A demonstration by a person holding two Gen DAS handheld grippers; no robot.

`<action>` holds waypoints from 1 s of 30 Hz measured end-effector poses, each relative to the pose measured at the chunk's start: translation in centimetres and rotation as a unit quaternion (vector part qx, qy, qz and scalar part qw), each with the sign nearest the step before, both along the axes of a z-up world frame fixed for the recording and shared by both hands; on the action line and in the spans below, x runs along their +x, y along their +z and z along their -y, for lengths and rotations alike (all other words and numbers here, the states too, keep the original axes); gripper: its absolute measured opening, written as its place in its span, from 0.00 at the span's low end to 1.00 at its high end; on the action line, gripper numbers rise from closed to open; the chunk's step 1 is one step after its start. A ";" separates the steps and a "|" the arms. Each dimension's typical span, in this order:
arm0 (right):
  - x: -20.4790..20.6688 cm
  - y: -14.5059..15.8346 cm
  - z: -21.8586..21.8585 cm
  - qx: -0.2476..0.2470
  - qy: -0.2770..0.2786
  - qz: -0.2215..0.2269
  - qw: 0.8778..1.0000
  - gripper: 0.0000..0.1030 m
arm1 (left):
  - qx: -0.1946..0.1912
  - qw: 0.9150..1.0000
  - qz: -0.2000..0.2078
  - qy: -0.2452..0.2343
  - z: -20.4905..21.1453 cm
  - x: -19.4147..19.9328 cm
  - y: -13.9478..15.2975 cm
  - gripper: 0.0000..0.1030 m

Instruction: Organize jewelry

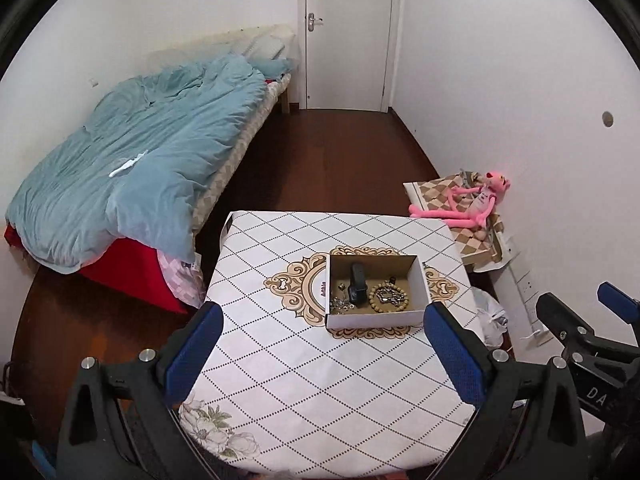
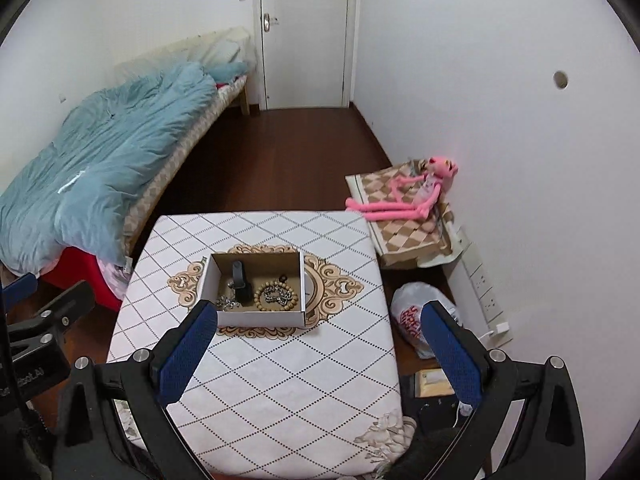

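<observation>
Item: open cardboard box (image 1: 376, 312), shallow, white outside and brown inside, standing near the middle of a small table (image 1: 320, 380), on the ornamental medallion printed in the tablecloth.

Contents: a black wristwatch (image 1: 357, 284) lying lengthwise left of centre; a ring of tan wooden beads, the bead bracelet (image 1: 389, 298), to its right, with a silvery tangle of chain resting inside the ring; a loose silver chain (image 1: 339, 305) in the near left corner; a small dark piece at the far right of the floor, too small to identify. All pieces sit inside the box; the tablecloth around it is bare.

Left gripper (image 1: 320, 354): blue-padded fingers spread wide, empty, held over the near half of the table, short of the box and touching nothing.

Right gripper (image 2: 320, 356): blue pads likewise spread wide, empty; its left finger overlaps the near left corner of the box in the right wrist view, whether in contact cannot be told. Its right finger hangs past the table's right edge.

Surroundings: white cloth with black diamond grid and floral corners; bed with blue duvet (image 1: 132, 160) to the left; pink plush toy (image 1: 472, 204) seated on a chequered cushion against the right wall; white plastic bag (image 2: 412, 312) on the dark wooden floor beside the table; closed white door (image 1: 346, 32) at the far end.
</observation>
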State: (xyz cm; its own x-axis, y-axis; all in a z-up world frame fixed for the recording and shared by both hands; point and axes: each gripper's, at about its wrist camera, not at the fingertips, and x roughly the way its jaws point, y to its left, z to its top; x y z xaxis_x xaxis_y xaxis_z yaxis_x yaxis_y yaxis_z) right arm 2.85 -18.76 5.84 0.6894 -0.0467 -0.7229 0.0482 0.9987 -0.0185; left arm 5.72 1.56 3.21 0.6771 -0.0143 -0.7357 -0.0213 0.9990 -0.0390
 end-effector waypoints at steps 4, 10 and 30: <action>-1.9 1.6 -0.2 -0.003 0.004 0.013 1.000 1.00 | -0.001 1.000 0.005 -0.007 0.3 -1.4 1.0 0.99; -3.5 2.9 0.2 0.000 0.000 0.018 1.000 1.00 | -0.001 1.000 0.011 -0.008 0.6 -2.5 2.0 0.99; 0.5 2.5 1.0 -0.011 -0.005 0.005 1.000 1.00 | 0.019 1.000 0.002 0.015 0.9 1.2 1.2 0.99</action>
